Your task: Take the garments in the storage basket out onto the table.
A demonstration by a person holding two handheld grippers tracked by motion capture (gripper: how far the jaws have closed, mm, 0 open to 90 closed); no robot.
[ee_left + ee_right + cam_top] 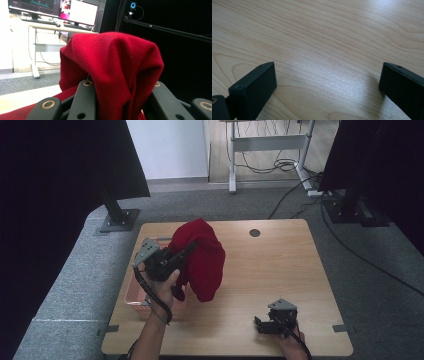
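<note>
Hanging above the left half of the table (280, 270), the red cloth (200, 257) is off the wood entirely, bunched at the top and drooping in a long fold toward you. Your left gripper (182, 254) has its fingers closed on that bunched top, and in the left gripper view the knit fabric (112, 70) drapes over and between them, hiding the tips. Just under and behind the cloth, at the table's left edge, sits a pink basket (134, 292), partly covered by your left hand and the gripper body. Well apart from all that, your right gripper (260, 324) rests low near the front edge on the right side; in the right gripper view its fingers (254, 87) stand wide open over bare wood (324, 50), holding nothing.
</note>
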